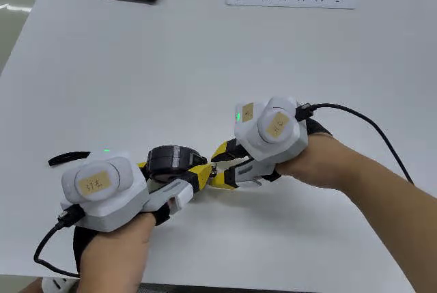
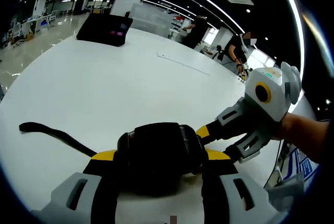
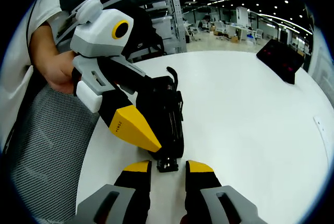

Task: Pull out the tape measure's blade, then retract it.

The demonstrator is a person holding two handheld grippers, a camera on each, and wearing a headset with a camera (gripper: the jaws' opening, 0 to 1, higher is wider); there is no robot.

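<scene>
Tape [image 2: 156,145] sits on the table [image 1: 205,67], low and near the front edge. Left gripper [image 2: 160,156] clamps its black case from both sides. Strap [image 2: 52,132] trails off to the left.

Right gripper [image 3: 169,172] faces the case mouth head-on. Its jaws are narrow, one either side of the blade hook [image 3: 167,164], with a thin gap showing, so not yet pinched. The right is the nearer to the hook.

The blade would likely run out along the right gripper's own axis, straight away from the left.
</scene>
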